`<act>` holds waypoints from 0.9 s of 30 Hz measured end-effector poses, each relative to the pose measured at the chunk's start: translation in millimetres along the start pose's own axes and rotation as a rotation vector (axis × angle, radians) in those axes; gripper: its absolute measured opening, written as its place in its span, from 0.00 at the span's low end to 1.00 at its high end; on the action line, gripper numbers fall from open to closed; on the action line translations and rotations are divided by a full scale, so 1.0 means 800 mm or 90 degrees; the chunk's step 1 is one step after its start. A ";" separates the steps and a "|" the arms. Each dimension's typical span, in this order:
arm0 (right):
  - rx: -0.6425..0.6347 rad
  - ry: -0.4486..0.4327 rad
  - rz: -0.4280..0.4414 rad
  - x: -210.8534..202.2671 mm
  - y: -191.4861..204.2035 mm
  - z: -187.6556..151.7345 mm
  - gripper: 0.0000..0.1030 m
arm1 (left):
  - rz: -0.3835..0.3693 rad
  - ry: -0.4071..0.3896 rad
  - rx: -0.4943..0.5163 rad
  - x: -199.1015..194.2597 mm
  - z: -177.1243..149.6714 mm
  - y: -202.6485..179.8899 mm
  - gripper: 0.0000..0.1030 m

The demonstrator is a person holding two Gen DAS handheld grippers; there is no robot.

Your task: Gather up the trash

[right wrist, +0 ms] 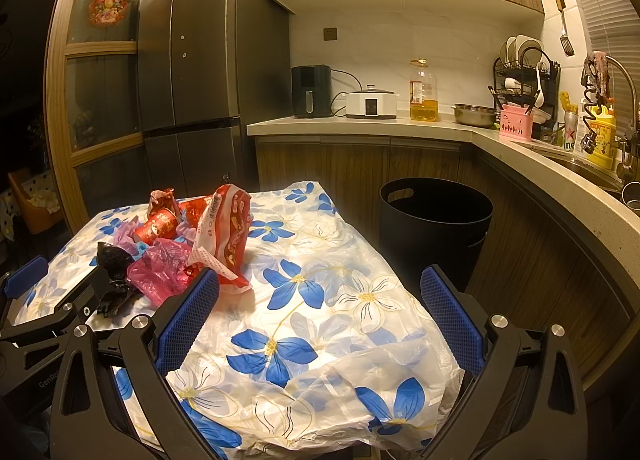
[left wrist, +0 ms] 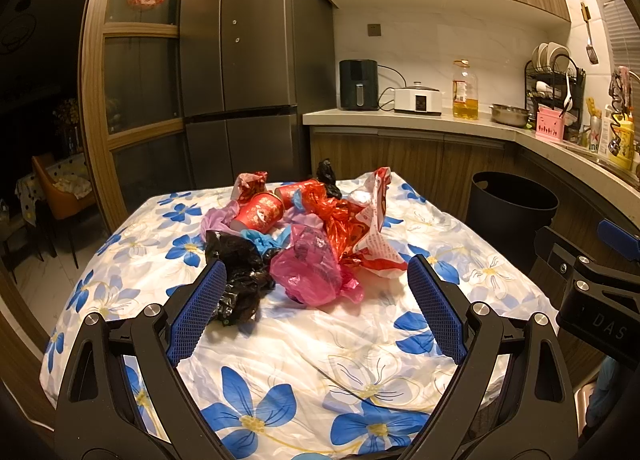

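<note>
A heap of trash lies mid-table on a blue-flowered cloth (left wrist: 304, 344): a pink plastic bag (left wrist: 310, 272), a crumpled black bag (left wrist: 240, 280), red paper cups (left wrist: 259, 212), a red and white snack wrapper (left wrist: 378, 232) and red film. My left gripper (left wrist: 316, 280) is open just short of the heap, its fingers flanking the black and pink bags. In the right wrist view the same wrapper (right wrist: 226, 236) and pink bag (right wrist: 160, 272) lie to the left, and my right gripper (right wrist: 320, 292) is open over bare cloth (right wrist: 320, 320). A black bin (right wrist: 434, 228) stands right of the table.
The black bin (left wrist: 510, 208) sits on the floor between table and wooden counter cabinets (right wrist: 360, 168). A tall fridge (left wrist: 248, 60) stands behind the table. The counter holds an air fryer (left wrist: 359, 85), cooker, oil bottle (left wrist: 465, 90), steel bowl and dish rack. An orange chair (left wrist: 60, 188) is at far left.
</note>
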State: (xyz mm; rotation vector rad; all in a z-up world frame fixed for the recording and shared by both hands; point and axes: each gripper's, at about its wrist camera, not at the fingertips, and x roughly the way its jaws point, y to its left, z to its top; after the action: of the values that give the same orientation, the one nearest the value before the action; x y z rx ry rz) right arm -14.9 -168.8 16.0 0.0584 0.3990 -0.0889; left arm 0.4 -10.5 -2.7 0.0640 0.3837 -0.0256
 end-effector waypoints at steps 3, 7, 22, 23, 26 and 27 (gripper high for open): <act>0.000 0.000 0.000 0.000 0.000 0.000 0.95 | 0.000 0.000 0.000 0.000 0.000 0.001 0.88; 0.000 0.000 0.000 0.000 0.000 0.000 0.95 | 0.000 0.001 0.000 0.000 0.000 0.000 0.88; 0.001 0.000 0.001 0.000 -0.001 -0.001 0.95 | 0.000 0.000 -0.001 0.000 0.000 0.001 0.88; 0.001 0.000 0.000 0.001 -0.001 -0.001 0.95 | 0.000 0.000 -0.001 0.000 0.000 0.001 0.88; 0.001 0.001 0.001 0.001 -0.002 -0.001 0.95 | -0.002 0.001 0.000 0.001 -0.001 -0.004 0.88; 0.001 0.000 0.001 0.001 -0.002 0.000 0.95 | -0.002 0.001 0.000 0.001 -0.001 -0.007 0.88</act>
State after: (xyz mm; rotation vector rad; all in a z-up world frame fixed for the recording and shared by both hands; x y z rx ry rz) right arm -14.6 -170.1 15.4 0.0602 0.3993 -0.0883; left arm 0.2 -15.8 -3.9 0.0642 0.3852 -0.0284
